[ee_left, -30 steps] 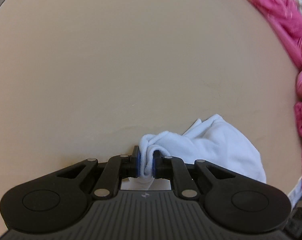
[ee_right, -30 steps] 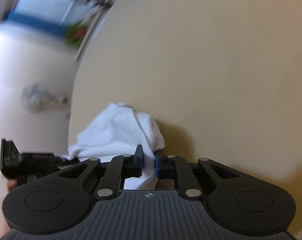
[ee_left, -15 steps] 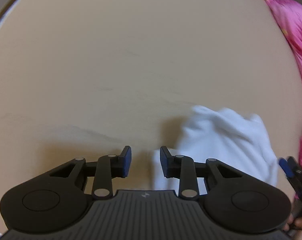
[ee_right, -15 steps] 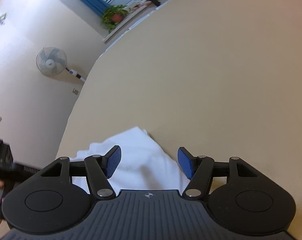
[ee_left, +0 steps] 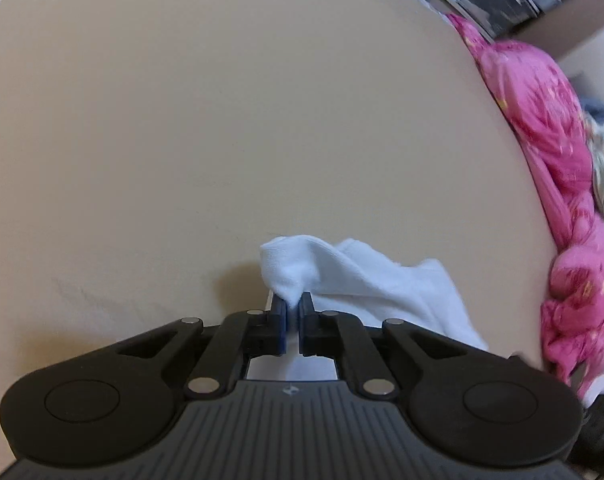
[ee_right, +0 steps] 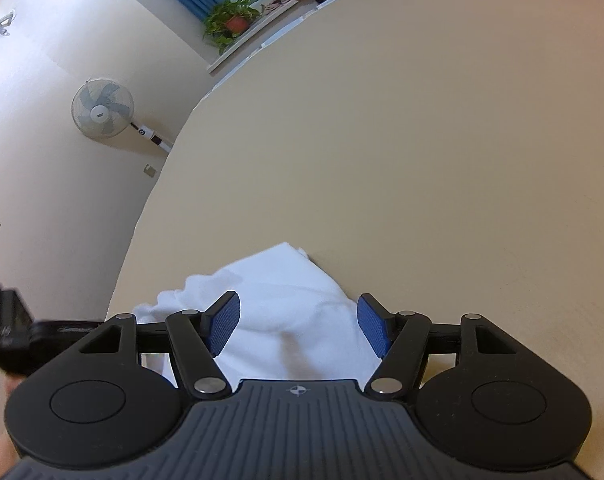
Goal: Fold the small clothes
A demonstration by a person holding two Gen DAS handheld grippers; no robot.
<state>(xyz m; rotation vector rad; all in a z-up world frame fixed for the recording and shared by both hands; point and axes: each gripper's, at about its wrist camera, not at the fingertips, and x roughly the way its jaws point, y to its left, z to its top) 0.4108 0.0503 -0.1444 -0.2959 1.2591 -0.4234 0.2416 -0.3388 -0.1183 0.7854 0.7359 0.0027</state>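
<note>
A small white garment [ee_left: 366, 276] lies crumpled on the beige bed sheet [ee_left: 221, 120]. My left gripper [ee_left: 293, 300] is shut on a raised fold at the garment's left end, and the fabric peaks up out of the blue pads. In the right wrist view the same white garment [ee_right: 277, 280] lies under and just beyond my right gripper [ee_right: 297, 314]. That gripper is open, its blue pads wide apart above the cloth and pressing on nothing. The left gripper's black body [ee_right: 13, 332] shows at the left edge of that view.
A pink flowered blanket [ee_left: 550, 152] is bunched along the right side of the bed. The beige sheet [ee_right: 442, 140] stretches far ahead. Beyond the bed's left edge stand a fan [ee_right: 101, 108] by the wall and a potted plant [ee_right: 231, 20] on a sill.
Both grippers let go of the garment. The right one rose and stayed open. The left one shifted along the cloth and shut again on a new fold.
</note>
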